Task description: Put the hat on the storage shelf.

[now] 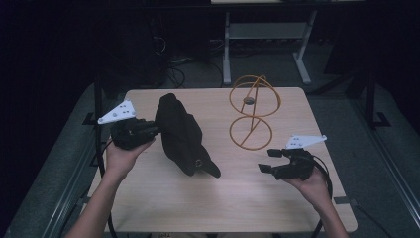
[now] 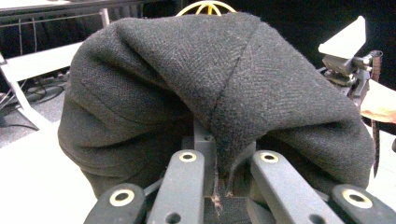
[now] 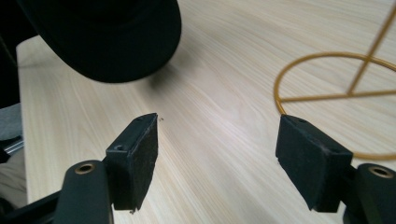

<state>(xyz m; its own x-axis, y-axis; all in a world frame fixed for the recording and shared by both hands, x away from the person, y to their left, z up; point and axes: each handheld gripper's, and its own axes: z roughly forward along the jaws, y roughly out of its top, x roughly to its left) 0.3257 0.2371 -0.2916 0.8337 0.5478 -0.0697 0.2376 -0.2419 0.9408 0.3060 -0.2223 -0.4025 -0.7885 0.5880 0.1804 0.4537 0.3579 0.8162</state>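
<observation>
The pale wooden worktop (image 1: 218,198) takes up the middle of the high view, with both forearms coming in from the bottom edge.

Left of centre in that view a dark cap (image 1: 181,131) hangs with its back edge pinched in the left gripper (image 1: 148,130) and its brim end low, towards the centre of the worktop; whether the brim touches the wood I cannot tell. In the left gripper view the cap (image 2: 219,88) is a soft herringbone cloth that bulges and folds over the closed jaws, so it looks light, limp in the crown and unlikely to slip from padded jaws. The brim, seen as a smooth dark curve at the upper left of the right gripper view (image 3: 107,37), looks stiffer. It is probably the better place for a second hold, since the crown would simply crumple.

In the upper centre-right of the high view stands a golden wire stand (image 1: 253,111), a ring at its foot and a wire ball on top. It seems thin and light, so likely easy to tip if knocked.

At the lower right, the right gripper (image 1: 271,160) is held by a hand just above the worktop, its jaws spread wide with nothing between them.
</observation>
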